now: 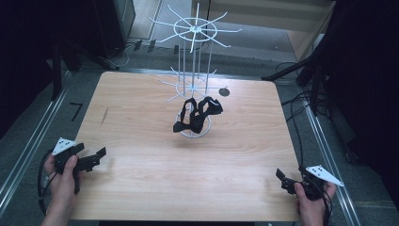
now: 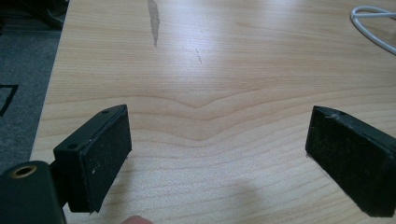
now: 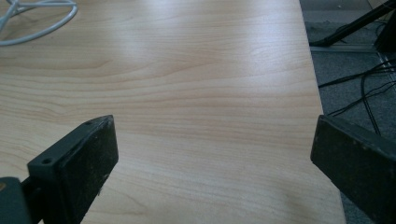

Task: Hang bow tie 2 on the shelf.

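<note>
Both grippers, left [image 1: 94,157] and right [image 1: 287,181], rest far from the black cloth [image 1: 197,114] on the rack [image 1: 194,70], fingers spread wide, ready to grab.

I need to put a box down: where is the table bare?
The table is bare between the left claw and right claw, and along both side edges. It is crowded mid-table, where the white wire rack stands with black bow ties at its base.

Right claw [image 3: 212,163] gapes wide over bare table [image 3: 210,70], white wire ring [image 3: 39,21] beyond
</note>
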The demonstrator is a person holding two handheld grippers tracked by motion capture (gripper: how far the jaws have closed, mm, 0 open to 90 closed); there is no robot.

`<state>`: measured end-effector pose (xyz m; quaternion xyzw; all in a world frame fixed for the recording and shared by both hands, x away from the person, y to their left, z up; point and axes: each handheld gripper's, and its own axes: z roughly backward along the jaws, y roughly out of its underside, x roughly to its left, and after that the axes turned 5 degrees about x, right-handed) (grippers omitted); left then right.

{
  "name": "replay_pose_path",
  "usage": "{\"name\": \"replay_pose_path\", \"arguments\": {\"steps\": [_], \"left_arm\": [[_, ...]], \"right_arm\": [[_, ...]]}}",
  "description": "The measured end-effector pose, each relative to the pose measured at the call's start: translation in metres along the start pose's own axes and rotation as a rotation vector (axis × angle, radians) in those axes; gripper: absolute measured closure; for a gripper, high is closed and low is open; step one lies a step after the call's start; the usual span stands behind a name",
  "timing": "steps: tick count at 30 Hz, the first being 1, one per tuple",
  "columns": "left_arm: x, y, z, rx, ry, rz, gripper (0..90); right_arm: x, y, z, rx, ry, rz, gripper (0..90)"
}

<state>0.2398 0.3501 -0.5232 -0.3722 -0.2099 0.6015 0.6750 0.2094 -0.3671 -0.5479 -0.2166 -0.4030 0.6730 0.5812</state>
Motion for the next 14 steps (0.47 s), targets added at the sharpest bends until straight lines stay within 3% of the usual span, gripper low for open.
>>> {"name": "replay_pose_path", "arguments": {"steps": [14], "left_arm": [[0.0012,0.0002,0.0001,-0.006,0.005,0.011,7.6]], "right_arm": [[-0.0019,0.0056,0.0015,0.015,0.019,0.004,1.8]]}}
